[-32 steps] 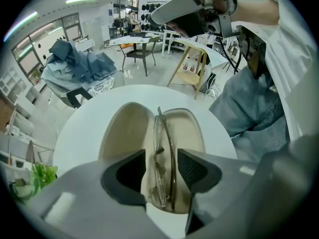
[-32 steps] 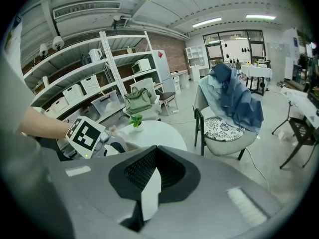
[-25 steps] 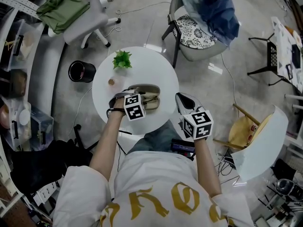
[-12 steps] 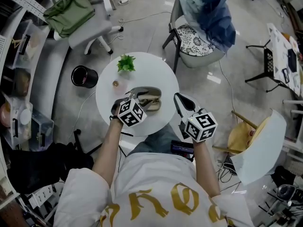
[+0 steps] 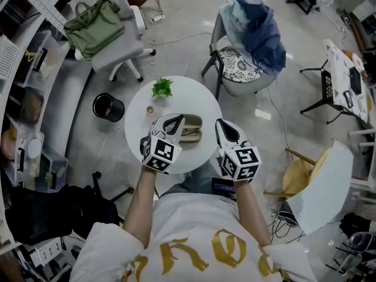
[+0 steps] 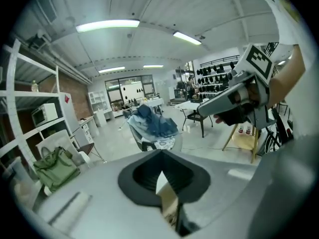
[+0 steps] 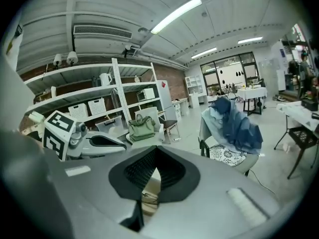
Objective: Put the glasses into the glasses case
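A tan glasses case [image 5: 191, 128] lies open on the round white table [image 5: 194, 98]. What lies inside it is too small to make out, and I cannot pick out the glasses. My left gripper [image 5: 174, 122] hovers over the case's left end. My right gripper [image 5: 221, 126] hangs just off its right end, over the table's edge. In the left gripper view the left gripper [image 6: 160, 156] has its jaws together, with a sliver of the tan case [image 6: 169, 203] below them. The right gripper [image 7: 155, 151] in its own view is also shut and empty, with the case [image 7: 147, 193] seen through the slit.
A small green plant [image 5: 162, 87] and a small brown object [image 5: 150, 109] stand at the table's far left. Around the table are a black bin [image 5: 108, 106], a chair draped with blue clothes [image 5: 252, 34], a white chair with a green bag [image 5: 97, 22] and a yellow chair [image 5: 301, 170].
Both grippers have drawn closer together at the case's two ends, and their marker cubes have come toward me. The case has stayed in place.
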Tool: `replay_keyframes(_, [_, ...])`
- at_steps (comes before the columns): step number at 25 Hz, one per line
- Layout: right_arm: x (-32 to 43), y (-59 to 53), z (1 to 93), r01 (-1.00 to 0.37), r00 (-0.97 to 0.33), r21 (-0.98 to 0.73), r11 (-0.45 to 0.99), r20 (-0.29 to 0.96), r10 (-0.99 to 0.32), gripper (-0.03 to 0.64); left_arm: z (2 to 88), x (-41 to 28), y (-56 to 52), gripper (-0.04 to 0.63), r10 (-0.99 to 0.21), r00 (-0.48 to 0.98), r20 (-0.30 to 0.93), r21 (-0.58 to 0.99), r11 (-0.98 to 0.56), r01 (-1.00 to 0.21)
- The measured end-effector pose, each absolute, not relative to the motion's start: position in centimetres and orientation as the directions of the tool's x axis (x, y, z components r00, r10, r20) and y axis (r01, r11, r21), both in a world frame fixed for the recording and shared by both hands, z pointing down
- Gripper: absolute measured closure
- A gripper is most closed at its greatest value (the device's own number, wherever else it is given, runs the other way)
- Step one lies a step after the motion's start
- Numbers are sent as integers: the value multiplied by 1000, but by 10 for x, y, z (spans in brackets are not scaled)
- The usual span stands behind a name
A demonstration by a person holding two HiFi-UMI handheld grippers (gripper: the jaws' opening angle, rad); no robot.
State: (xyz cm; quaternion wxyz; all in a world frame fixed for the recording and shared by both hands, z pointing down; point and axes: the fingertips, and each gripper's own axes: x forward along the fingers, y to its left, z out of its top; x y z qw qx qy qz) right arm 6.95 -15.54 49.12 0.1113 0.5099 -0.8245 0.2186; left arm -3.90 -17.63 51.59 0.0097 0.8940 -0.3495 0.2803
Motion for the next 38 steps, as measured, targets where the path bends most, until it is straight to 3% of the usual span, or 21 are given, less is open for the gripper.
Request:
replay_keyframes(5, [63,-147,471,-883,-458,-289,370,357,-814,591,479,-48,-166,594,-679,596,427,-132,-700,-702])
replay_keyframes(10, [61,-137,440,-834,-495,-411,368,264,-827,591,449,-61,-155,594,-698,645,310,126,-642,-756])
replay_keyframes(15, [61,-145,425,-859,-494,-304,412,274,-825,591,430,-81,-161,595,-768,595,238,203,-559,-804])
replay_keyframes(19, [57,-144,418,-892,-450,-195,408,286,-846,592,411,-92,-163,595,-805,566,175,223,-528,-820])
replay_keyframes(38, [58,-140,426,-883,-469,-147,446,310,-827,592,404,-88,-159,595,-810,573,124,221,-541,-812])
